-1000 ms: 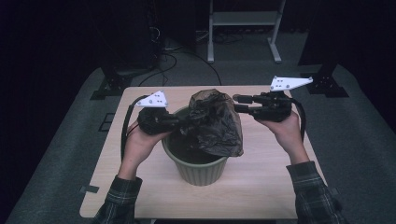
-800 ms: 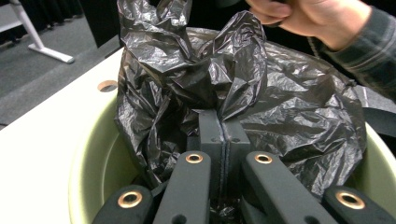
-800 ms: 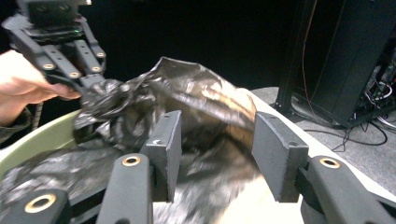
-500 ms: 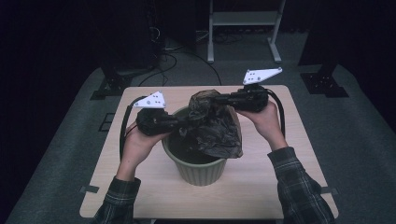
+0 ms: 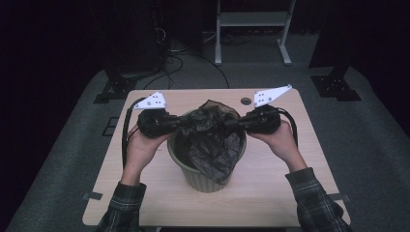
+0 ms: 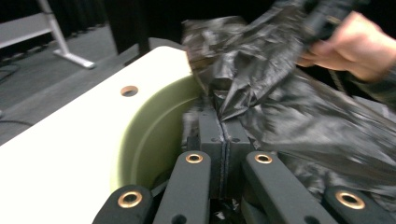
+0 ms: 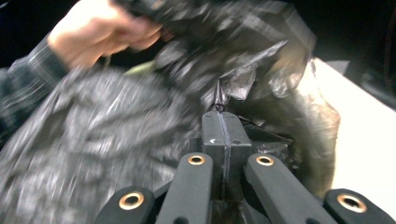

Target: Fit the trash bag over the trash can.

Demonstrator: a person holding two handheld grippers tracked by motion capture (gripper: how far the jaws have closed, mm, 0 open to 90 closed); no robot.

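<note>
Dark room, pale wooden table (image 5: 270, 193) with a green ribbed bin (image 5: 205, 176) at its middle. Over the bin's mouth, a black bin bag (image 5: 212, 140) hangs stretched between 2 grippers: left gripper (image 5: 180, 123) and right gripper (image 5: 227, 124), each clamped tight on the bag's plastic.

A light wooden table (image 5: 270, 193) is set on grey carpet (image 5: 367, 145), with a round hole (image 5: 246, 101) near its far edge. A white metal frame (image 5: 251, 19) and loose cables (image 5: 188, 53) are seen beyond it.
</note>
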